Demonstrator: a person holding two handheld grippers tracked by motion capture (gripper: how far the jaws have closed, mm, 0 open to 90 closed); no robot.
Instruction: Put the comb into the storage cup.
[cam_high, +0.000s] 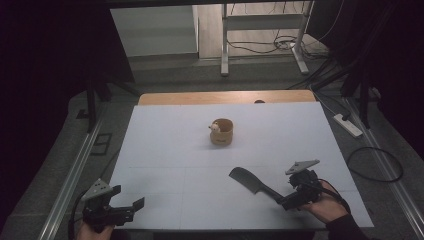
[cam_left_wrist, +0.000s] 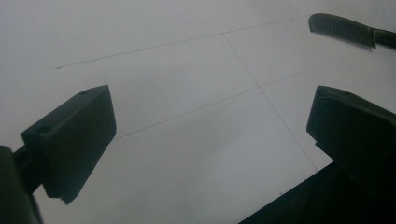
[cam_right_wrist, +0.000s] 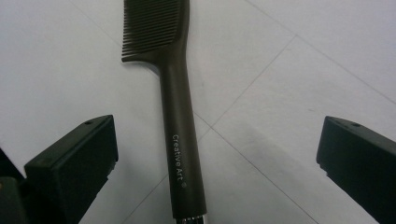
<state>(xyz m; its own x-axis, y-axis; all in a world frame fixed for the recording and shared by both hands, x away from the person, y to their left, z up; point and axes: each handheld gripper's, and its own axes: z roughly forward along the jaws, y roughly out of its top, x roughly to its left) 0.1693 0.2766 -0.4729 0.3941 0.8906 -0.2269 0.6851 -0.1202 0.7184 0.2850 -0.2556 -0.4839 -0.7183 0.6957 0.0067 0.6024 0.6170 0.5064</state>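
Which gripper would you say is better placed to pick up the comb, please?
Probably the right. The right gripper stands open with the comb handle lying between its jaws, not yet clamped. The left gripper is open too, over bare table, well apart from the comb.

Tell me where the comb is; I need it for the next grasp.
The comb lies flat on the white table, front right in the high view, its handle between the open right claw.

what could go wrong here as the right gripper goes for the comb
The right gripper is open, with the comb handle nearer one jaw than the other; closing off-centre could push or spin it on the smooth white table. The handle is thin and lies flat, so the jaws may scrape the table or slip over it.
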